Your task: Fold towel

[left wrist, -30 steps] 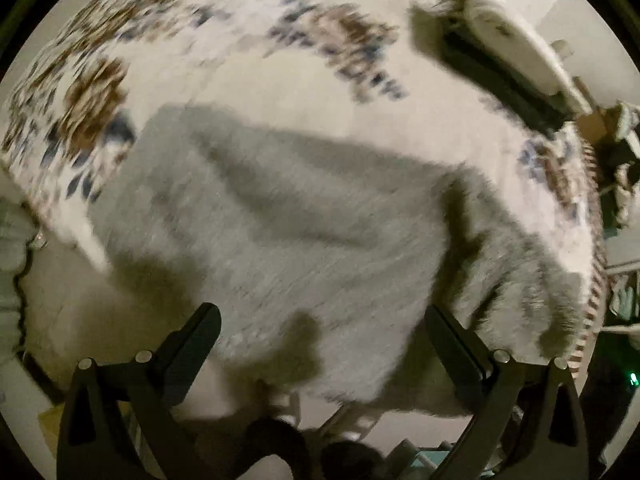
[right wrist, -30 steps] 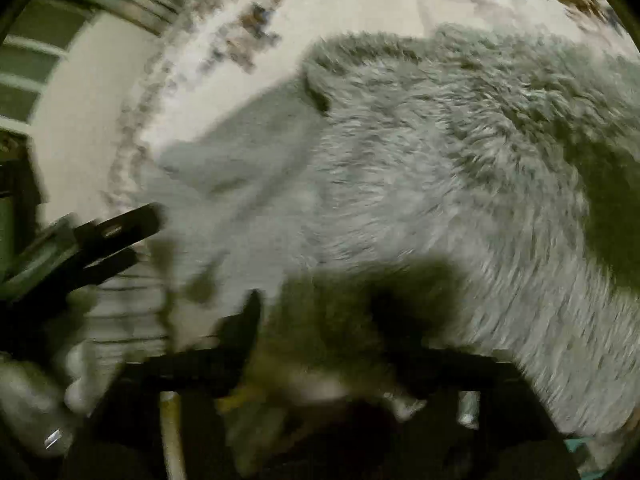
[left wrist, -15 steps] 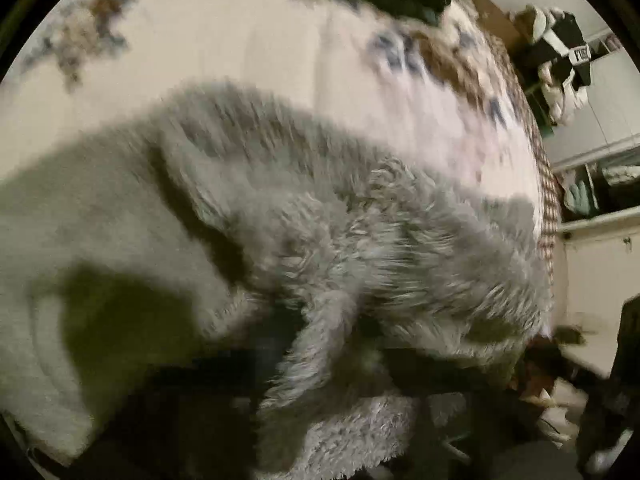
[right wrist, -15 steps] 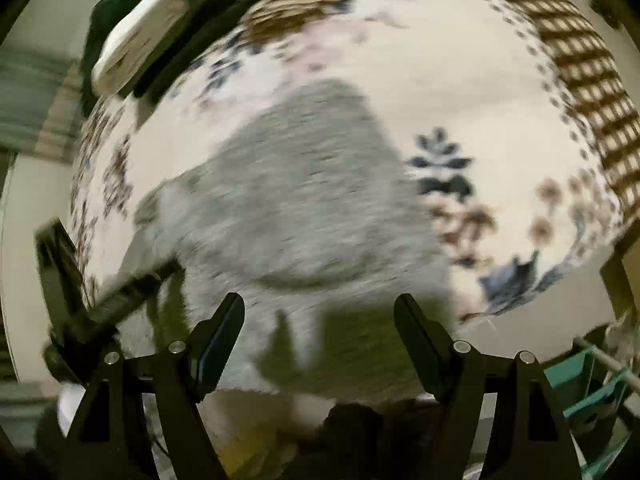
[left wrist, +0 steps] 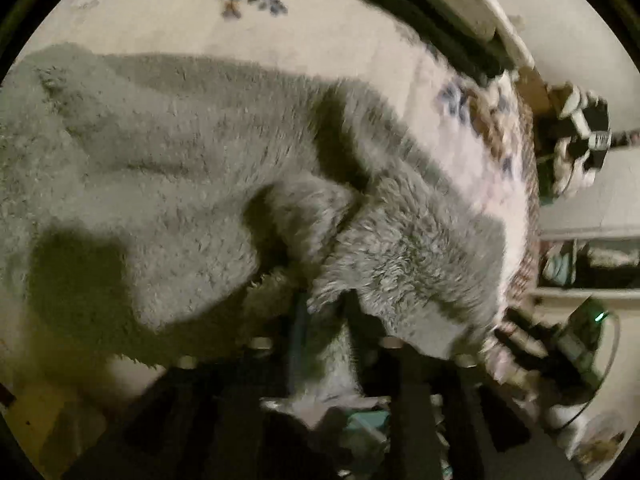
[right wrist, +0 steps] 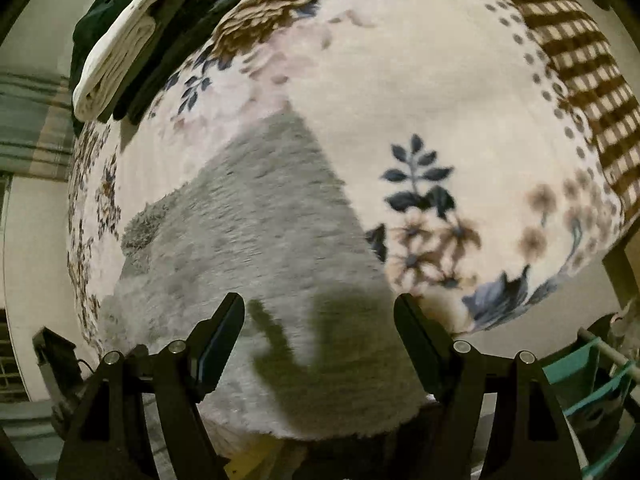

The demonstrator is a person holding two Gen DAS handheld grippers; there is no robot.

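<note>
Both grippers point steeply down at the grey towel [right wrist: 256,248], which lies on the floral blanket [right wrist: 432,92]. The left gripper [left wrist: 324,312] sits low over a bunched fold at the towel's near edge; its jaws are opening, with a tuft of pile between the fingers [left wrist: 356,320], though blur hides whether the pads press it. The right gripper [right wrist: 320,340] hovers above the towel's near edge, jaws wide apart and empty. Beyond the towel's far corner the blanket lies bare up to the stacked laundry [right wrist: 120,48].
</note>
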